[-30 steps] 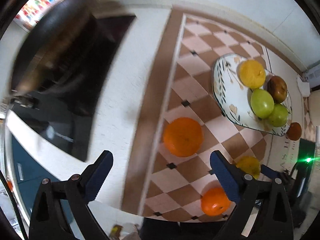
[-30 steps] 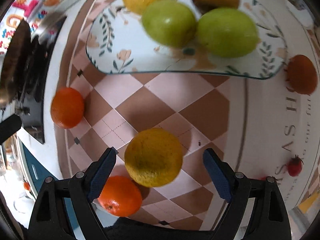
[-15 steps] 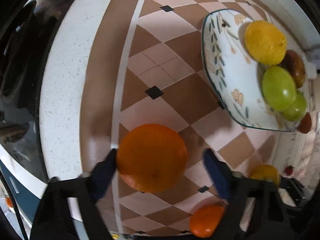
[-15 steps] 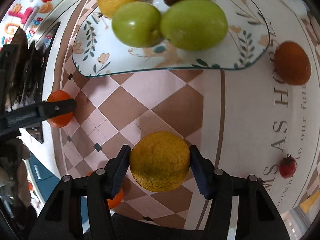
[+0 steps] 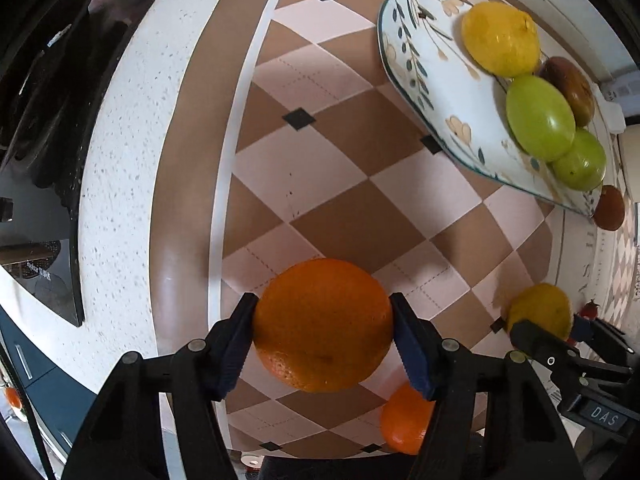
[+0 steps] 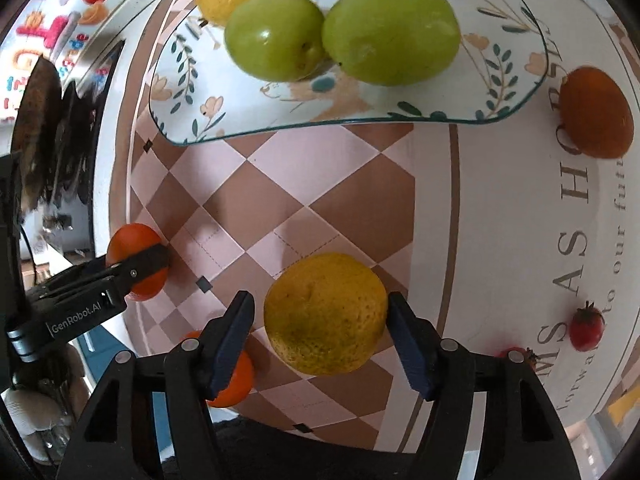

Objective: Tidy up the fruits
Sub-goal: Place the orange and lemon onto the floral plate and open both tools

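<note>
My left gripper (image 5: 322, 326) is shut on a large orange (image 5: 322, 324), held just above the checkered mat. My right gripper (image 6: 320, 316) is shut on a yellow-green citrus fruit (image 6: 326, 314), which also shows in the left wrist view (image 5: 540, 312). A floral plate (image 6: 224, 116) lies ahead of both and holds a yellow lemon (image 5: 500, 38), two green apples (image 6: 276, 36) (image 6: 390, 32) and a brown fruit (image 5: 568, 84). The left gripper and its orange show at the left of the right wrist view (image 6: 138, 262).
A small orange (image 5: 404, 420) lies on the mat between the grippers. A dark orange-red fruit (image 6: 596, 112) sits right of the plate. A black stovetop (image 5: 36, 120) is on the left past the white counter strip. Small red tomatoes (image 6: 586, 328) are printed on the mat's border.
My left gripper moved forward over the large orange and closed on it. My right gripper closed on the yellow-green fruit, and both fruits now sit higher off the mat.
</note>
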Demonstrator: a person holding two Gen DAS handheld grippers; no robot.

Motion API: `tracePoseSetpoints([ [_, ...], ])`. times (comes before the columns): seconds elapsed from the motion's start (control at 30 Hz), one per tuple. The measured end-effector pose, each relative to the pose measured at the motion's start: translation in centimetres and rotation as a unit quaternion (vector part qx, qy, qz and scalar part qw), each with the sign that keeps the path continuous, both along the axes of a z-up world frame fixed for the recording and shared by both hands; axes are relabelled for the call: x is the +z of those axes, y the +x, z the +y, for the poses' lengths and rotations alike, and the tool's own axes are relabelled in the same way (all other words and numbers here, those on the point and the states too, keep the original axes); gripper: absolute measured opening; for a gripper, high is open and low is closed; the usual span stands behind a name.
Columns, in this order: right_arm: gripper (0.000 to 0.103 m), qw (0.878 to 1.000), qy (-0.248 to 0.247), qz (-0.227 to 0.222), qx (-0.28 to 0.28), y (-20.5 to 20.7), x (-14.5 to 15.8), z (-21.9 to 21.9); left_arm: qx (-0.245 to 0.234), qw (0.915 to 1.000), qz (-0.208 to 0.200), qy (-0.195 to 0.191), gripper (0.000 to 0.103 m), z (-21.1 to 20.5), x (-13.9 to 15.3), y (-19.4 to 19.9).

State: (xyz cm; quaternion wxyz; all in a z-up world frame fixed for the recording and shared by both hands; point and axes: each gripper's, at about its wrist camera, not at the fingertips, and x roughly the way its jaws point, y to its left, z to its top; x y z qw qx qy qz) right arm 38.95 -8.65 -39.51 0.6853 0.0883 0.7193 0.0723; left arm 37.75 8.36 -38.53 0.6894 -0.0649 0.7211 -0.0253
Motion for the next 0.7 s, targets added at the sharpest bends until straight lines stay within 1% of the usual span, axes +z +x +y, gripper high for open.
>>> tracePoseSetpoints([
  [0.1, 0.061, 1.0, -0.004, -0.013, 0.005, -0.1, 0.4, 0.4, 0.006, 1.0, -0.005, -0.004, 0.063, -0.2, 0.3, -0.4],
  [0.2, 0.061, 1.0, 0.004, -0.027, -0.003, -0.2, 1.7, -0.5, 0.011, 0.9994, -0.028, -0.016, 0.063, 0.3, 2.5, 0.0],
  [0.27, 0.061, 0.999, 0.016, -0.039, -0.016, 0.2, 3.1, -1.6, 0.014, 0.9987, -0.04, -0.029, 0.063, 1.0, 4.4, 1.2],
  [0.37, 0.061, 0.996, 0.03, -0.068, -0.045, 2.0, 5.7, -3.8, 0.021, 0.9967, -0.058, -0.053, 0.063, 0.7, 6.8, 3.3],
  [0.43, 0.061, 0.994, 0.032, -0.084, -0.061, 3.6, 7.1, -5.4, 0.024, 0.9957, -0.064, -0.062, 0.063, 0.5, 8.1, 5.9],
  [0.53, 0.061, 0.992, 0.02, -0.097, -0.079, 6.8, 8.3, -7.9, 0.028, 0.9954, -0.063, -0.067, 0.063, 0.1, 8.3, 9.0],
  [0.63, 0.061, 0.992, 0.0, -0.09, -0.087, 10.0, 7.9, -10.0, 0.028, 0.996, -0.04, -0.075, 0.063, 0.0, 6.8, 12.0],
  [0.7, 0.061, 0.993, -0.009, -0.081, -0.088, 11.7, 7.3, -11.0, 0.027, 0.9963, -0.02, -0.08, 0.063, -0.8, 5.1, 13.6],
])
